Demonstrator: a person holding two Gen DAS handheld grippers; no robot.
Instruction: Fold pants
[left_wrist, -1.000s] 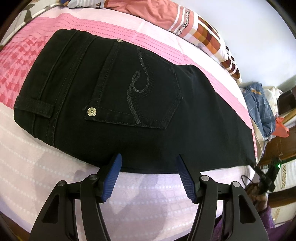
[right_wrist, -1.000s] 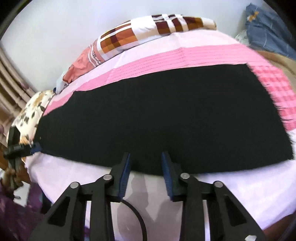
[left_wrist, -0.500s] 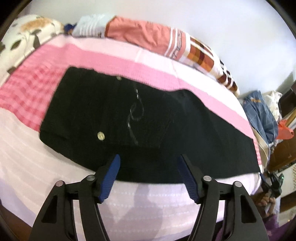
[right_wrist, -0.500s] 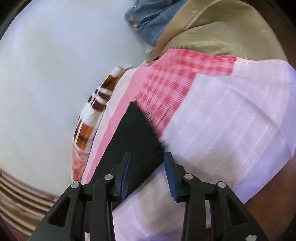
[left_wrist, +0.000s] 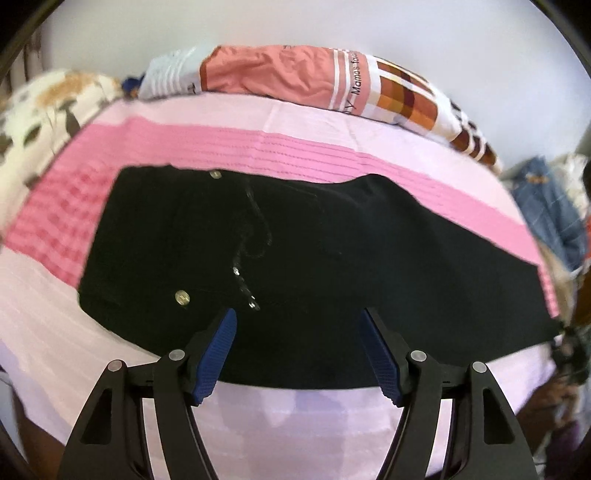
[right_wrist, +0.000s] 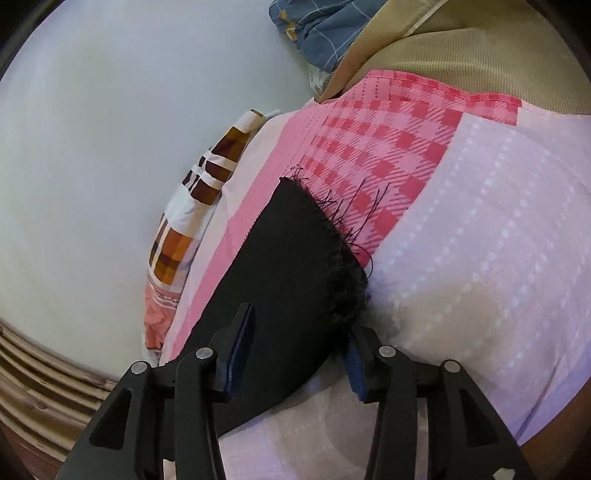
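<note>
Black pants (left_wrist: 303, 266) lie flat on the pink bedsheet (left_wrist: 258, 147), folded lengthwise, waist at the left with a back pocket up, legs running right. My left gripper (left_wrist: 299, 350) is open and empty, held above the near edge below the pocket. In the right wrist view the frayed leg hem (right_wrist: 325, 236) lies just ahead. My right gripper (right_wrist: 301, 354) is open, its jaws straddling the near hem corner, nothing clamped.
A folded orange and checked blanket (left_wrist: 332, 81) lies along the far edge by the wall. A floral pillow (left_wrist: 48, 110) is at the far left. Blue checked clothing (right_wrist: 317, 33) and a tan cushion (right_wrist: 461, 48) lie beyond the bed's right end.
My left gripper has pulled back and up from the waist, so more of the pants shows. My right gripper swung from the middle of the leg to the hem end and closed in on its corner.
</note>
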